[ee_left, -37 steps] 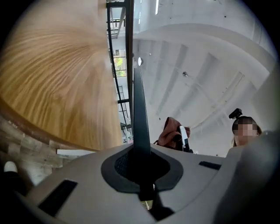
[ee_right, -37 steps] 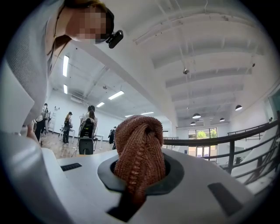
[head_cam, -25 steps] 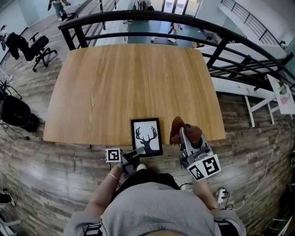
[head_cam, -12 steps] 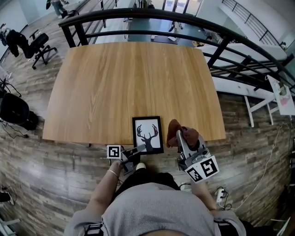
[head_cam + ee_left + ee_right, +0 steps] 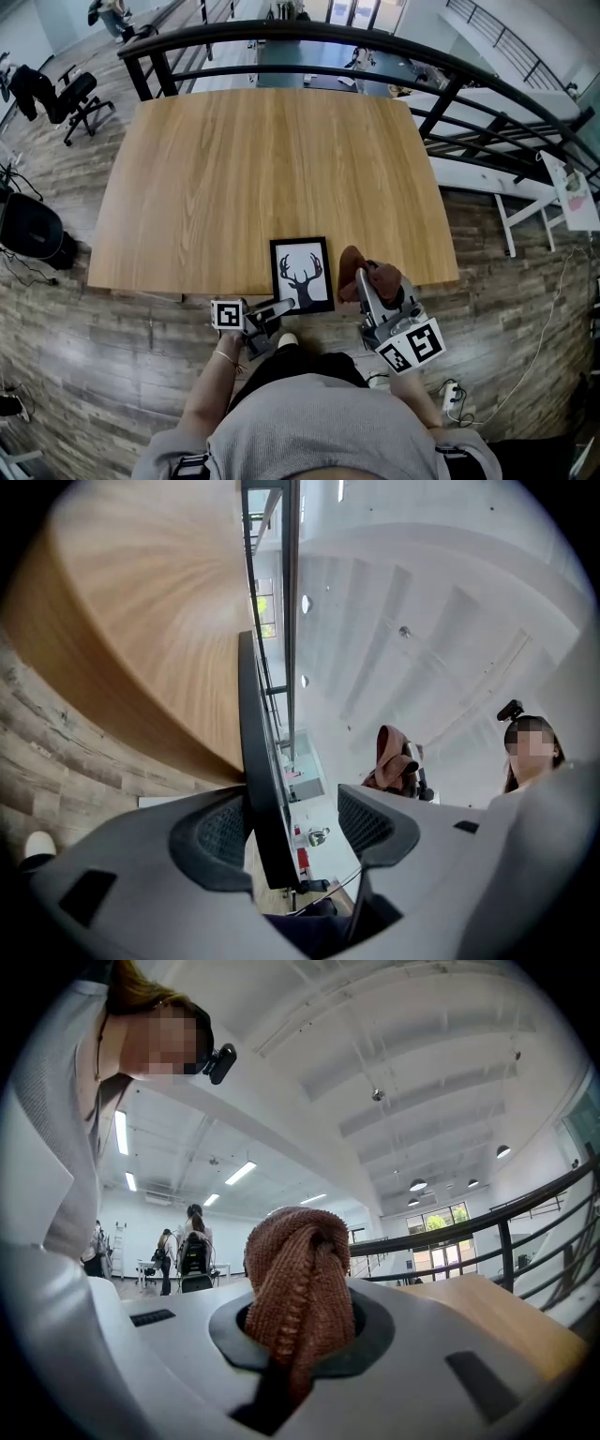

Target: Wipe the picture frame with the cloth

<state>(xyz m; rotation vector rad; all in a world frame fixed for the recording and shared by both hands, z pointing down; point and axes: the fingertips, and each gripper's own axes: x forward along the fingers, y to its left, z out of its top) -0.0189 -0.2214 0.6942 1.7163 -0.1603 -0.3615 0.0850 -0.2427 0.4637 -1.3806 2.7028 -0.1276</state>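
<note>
Left gripper: jaws have just been opening and now stand wide. The picture frame sits edge-on between them. In the left gripper view the frame's dark edge runs close along one pad. The other pad stands clear of it with a visible gap, so there's no clamp on the frame.

The frame runs straight ahead from the left gripper's tips and lies on the wooden table. Its near edge pokes out past the table's edge, toward the gripper. Deer print faces up.

Right gripper: jaws are closed on the cloth. In the right gripper view the brown knit cloth is pinched between the pads, with a bunched wad sticking out ahead of the tips and a tail hanging down through the gap.

Relative to the right gripper, the frame is just off to its left and not touching the cloth. The table edge is right at its tips. From the left gripper, the cloth shows off to its right, apart from the frame.
</note>
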